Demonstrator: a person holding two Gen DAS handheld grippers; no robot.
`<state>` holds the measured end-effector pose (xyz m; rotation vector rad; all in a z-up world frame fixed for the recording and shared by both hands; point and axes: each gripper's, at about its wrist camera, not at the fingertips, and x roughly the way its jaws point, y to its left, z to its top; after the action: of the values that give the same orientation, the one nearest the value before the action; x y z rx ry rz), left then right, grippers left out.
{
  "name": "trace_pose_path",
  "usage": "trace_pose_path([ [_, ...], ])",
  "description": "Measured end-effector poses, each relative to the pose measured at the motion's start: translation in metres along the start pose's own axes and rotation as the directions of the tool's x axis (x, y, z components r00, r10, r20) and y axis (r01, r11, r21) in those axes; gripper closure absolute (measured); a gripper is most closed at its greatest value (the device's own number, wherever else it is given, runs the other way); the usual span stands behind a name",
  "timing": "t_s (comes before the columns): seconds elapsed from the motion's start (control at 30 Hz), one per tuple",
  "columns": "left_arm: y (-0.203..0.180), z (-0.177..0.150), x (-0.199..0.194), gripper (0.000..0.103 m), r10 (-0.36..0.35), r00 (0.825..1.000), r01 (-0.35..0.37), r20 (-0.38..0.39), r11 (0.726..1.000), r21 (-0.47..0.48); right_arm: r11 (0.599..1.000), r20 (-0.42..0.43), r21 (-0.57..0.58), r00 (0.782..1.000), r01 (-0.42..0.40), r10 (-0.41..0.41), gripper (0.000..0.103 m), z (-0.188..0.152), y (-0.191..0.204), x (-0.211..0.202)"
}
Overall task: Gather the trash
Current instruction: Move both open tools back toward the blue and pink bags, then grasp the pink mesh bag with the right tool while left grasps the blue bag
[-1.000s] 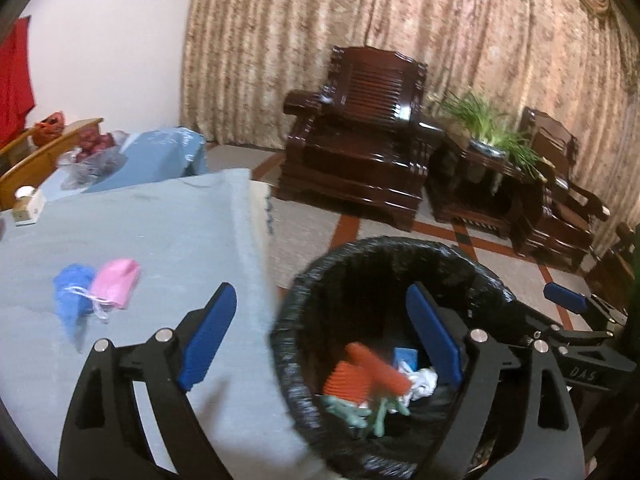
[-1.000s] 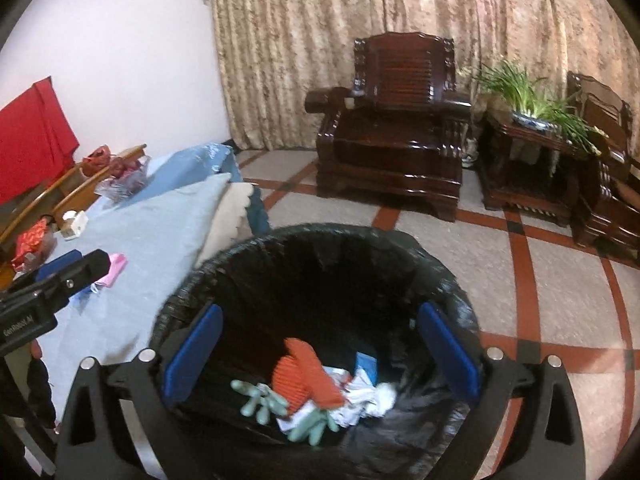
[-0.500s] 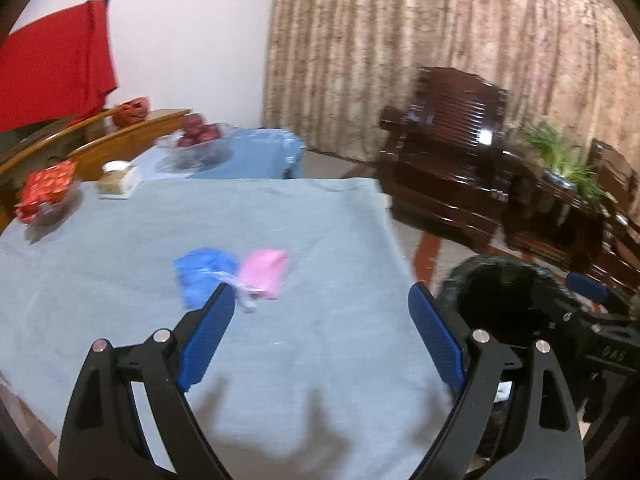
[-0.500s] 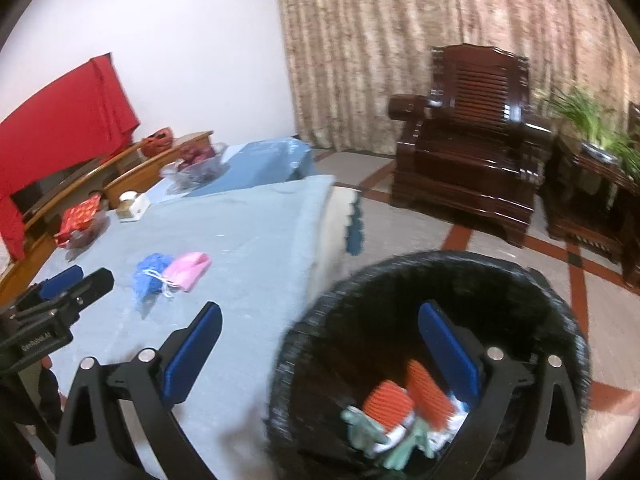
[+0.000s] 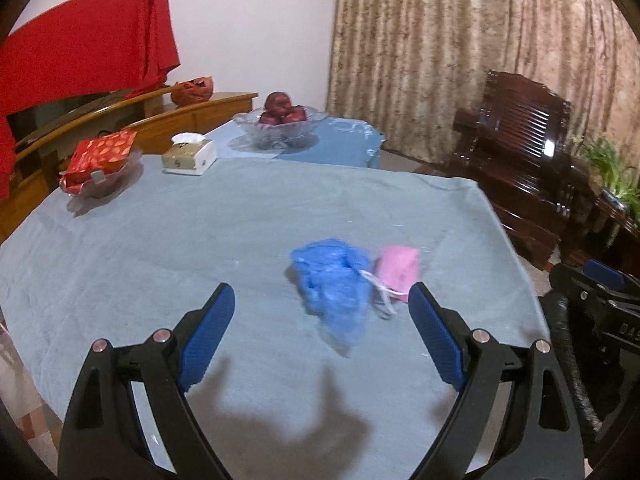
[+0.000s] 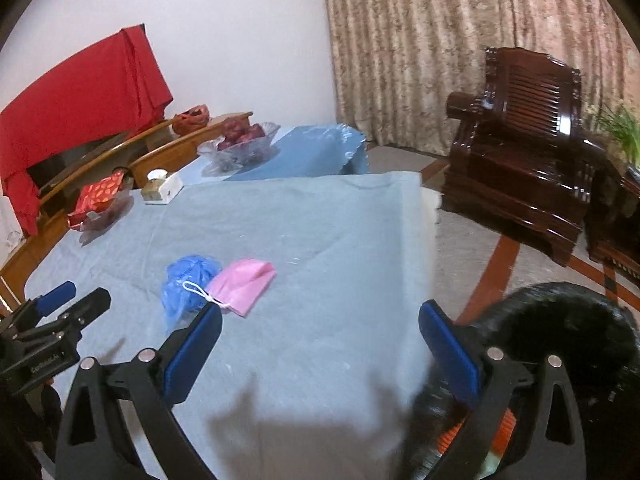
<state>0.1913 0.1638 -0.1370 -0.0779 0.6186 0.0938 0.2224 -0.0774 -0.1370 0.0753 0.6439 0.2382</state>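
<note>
Left wrist view gives me my left gripper [image 5: 320,316] with jaws spread wide and empty above the tabletop [image 5: 200,240]; a crumpled blue glove [image 5: 334,280] touches a pink mask [image 5: 398,270] at one o'clock. My right gripper [image 6: 320,336] gapes empty too, black bin [image 6: 560,320] at three o'clock.

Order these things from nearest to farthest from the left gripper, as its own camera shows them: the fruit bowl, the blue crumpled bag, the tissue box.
From the left gripper:
1. Blue crumpled bag, just ahead, beside the pink mask.
2. Tissue box, far left.
3. Fruit bowl, at the back, on the farther table.
</note>
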Motion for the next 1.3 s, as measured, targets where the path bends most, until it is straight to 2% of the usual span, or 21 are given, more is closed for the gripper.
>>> trace_pose_path([
  [0.57, 0.05, -0.003, 0.068, 0.017, 0.043, 0.998, -0.045, -0.047, 0.998, -0.054, 0.999, -0.097, -0.04, 0.995, -0.027, 0.023, 0.006, 0.009, 0.055, 0.103],
  [0.97, 0.061, -0.007, 0.085, 0.017, 0.048, 0.996, -0.054, -0.069, 0.995, -0.083, 0.996, -0.201, -0.081, 0.979, -0.048, 0.031, 0.008, -0.005, 0.073, 0.147],
  [1.0, 0.063, -0.007, 0.086, 0.017, 0.048, 0.996, -0.054, -0.069, 0.995, -0.084, 0.995, -0.207, -0.083, 0.978, -0.052, 0.034, 0.01, -0.006, 0.074, 0.149],
  [1.1, 0.064, -0.008, 0.087, 0.017, 0.047, 0.996, -0.053, -0.071, 0.995, -0.086, 0.993, -0.231, -0.083, 0.971, -0.084, 0.063, 0.03, -0.01, 0.075, 0.152],
  [1.17, 0.064, -0.008, 0.086, 0.017, 0.047, 0.996, -0.053, -0.071, 0.995, -0.087, 0.991, -0.237, -0.08, 0.968, -0.103, 0.082, 0.051, -0.01, 0.076, 0.152],
  [1.2, 0.064, -0.008, 0.086, 0.017, 0.045, 0.996, -0.052, -0.072, 0.995, -0.087, 0.99, -0.238, -0.078, 0.967, -0.115, 0.093, 0.056, -0.01, 0.076, 0.151],
  [1.27, 0.063, -0.008, 0.086, 0.017, 0.042, 0.996, -0.048, -0.072, 0.995, -0.086, 0.986, -0.244, -0.059, 0.96, -0.156, 0.138, 0.074, -0.011, 0.075, 0.149],
  [1.3, 0.063, -0.008, 0.087, 0.017, 0.04, 0.997, -0.046, -0.072, 0.995, -0.086, 0.985, -0.247, -0.054, 0.958, -0.165, 0.147, 0.076, -0.01, 0.074, 0.149],
])
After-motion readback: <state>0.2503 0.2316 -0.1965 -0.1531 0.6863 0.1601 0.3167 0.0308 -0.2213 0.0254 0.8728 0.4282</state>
